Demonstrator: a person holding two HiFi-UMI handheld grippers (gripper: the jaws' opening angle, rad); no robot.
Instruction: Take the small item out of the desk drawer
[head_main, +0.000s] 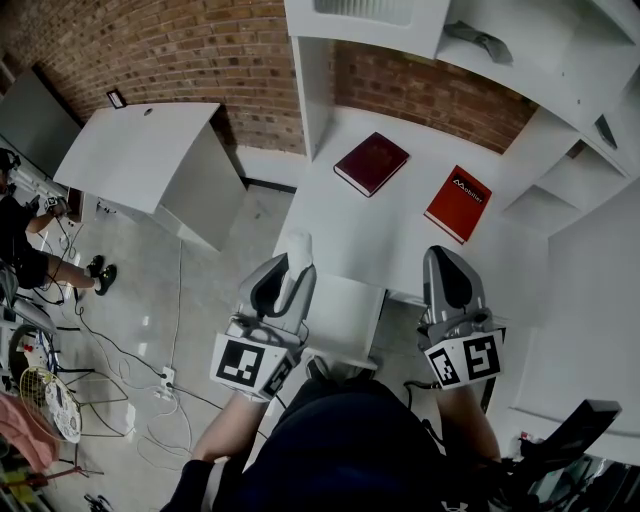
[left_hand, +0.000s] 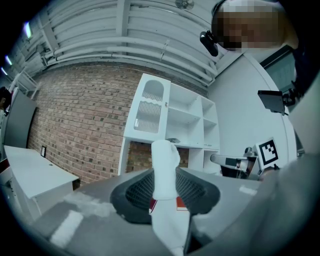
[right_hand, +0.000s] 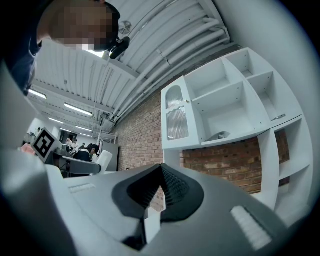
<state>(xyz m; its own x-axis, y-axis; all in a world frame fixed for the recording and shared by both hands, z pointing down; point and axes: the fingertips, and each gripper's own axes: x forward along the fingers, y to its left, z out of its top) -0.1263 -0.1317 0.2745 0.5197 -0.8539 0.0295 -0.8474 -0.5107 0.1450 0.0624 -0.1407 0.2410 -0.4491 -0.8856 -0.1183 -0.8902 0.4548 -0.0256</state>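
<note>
Your left gripper (left_hand: 165, 192): clamped on white item (left_hand: 165, 155), near desk (head_main: 390, 230). Your right gripper (right_hand: 160, 192): closed, empty. Removal looks done.

A maroon book (head_main: 371, 163) and a red book (head_main: 459, 203) are lying flat and apart, the red one nearer the white shelves (head_main: 560, 185). A brick wall (head_main: 180, 45) is running behind them. A white table (head_main: 140, 150) is standing at the left on the grey floor (head_main: 200, 290), where cables (head_main: 120, 345) are trailing towards a power strip (head_main: 165, 382). A person (head_main: 25, 250) is showing at the left edge.
</note>
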